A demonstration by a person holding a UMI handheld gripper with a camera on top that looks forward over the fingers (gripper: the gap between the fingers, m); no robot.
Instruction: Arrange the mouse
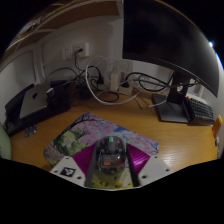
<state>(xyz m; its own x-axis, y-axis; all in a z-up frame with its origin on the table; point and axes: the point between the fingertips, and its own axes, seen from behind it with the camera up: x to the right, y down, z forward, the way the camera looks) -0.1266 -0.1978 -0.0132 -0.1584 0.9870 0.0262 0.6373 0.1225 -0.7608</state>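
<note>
A grey, partly see-through mouse sits between my fingers, close to the camera. My gripper is shut on it, with the magenta pads pressing on its two sides. Under and ahead of the mouse lies a floral mouse mat on the wooden desk. I cannot tell whether the mouse rests on the mat or hangs just above it.
A dark monitor on a stand rises beyond the fingers to the right, with a keyboard beside it. Cables and plugs run along the back wall. A dark flat device lies to the left.
</note>
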